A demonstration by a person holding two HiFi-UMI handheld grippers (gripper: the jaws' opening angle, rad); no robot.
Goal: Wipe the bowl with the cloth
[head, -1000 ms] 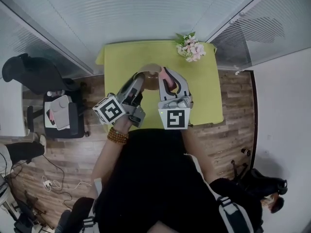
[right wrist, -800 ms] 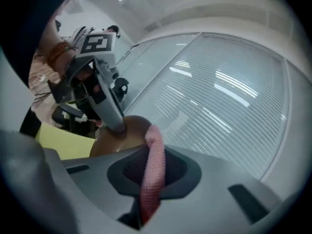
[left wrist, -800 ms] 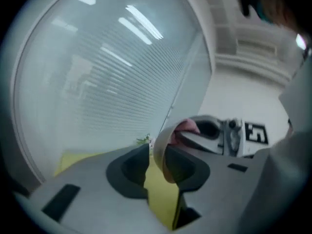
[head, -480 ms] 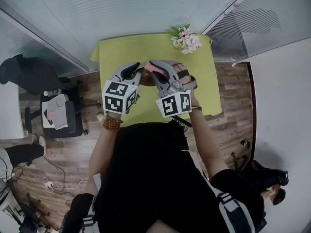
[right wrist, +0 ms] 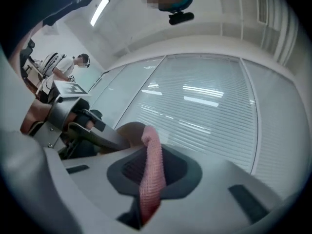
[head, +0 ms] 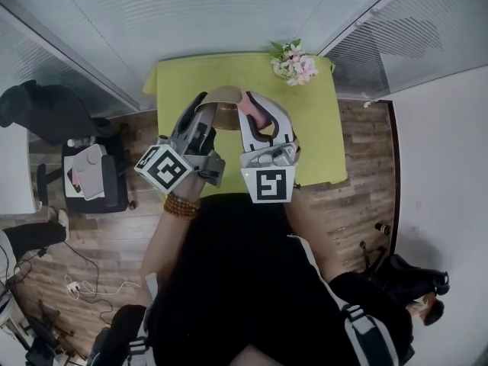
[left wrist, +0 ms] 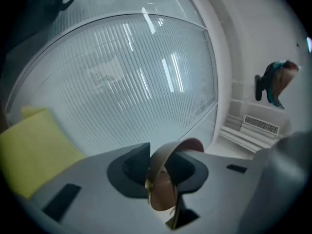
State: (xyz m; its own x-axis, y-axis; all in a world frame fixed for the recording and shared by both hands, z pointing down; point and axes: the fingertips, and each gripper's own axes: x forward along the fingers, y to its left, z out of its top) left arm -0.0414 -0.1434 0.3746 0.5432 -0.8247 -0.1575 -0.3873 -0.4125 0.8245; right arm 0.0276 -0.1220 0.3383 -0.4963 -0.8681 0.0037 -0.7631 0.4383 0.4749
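Note:
A brown bowl (head: 221, 95) hangs above the yellow-green table (head: 316, 139), tilted on edge. My left gripper (head: 204, 107) grips its rim. In the left gripper view the rim (left wrist: 165, 189) stands between the two pads, and the jaws have just been opening a little with the bowl still between them. My right gripper (head: 252, 107) is shut on a pink cloth (head: 258, 116), right beside the bowl's opening. In the right gripper view the cloth (right wrist: 151, 174) sticks up between the pads, with the bowl (right wrist: 127, 133) and the left gripper's arm (right wrist: 83, 126) just to its left.
A bunch of pink and white flowers (head: 293, 63) lies at the table's far right corner. A dark office chair (head: 46, 113) and a stool with items (head: 91, 174) stand left of the table. Glass walls with blinds run behind it.
Both grippers lifted, with their marker cubes turned up toward me half a second ago, then settled back. The bowl and cloth now sit slightly farther and to the left. Both stay held.

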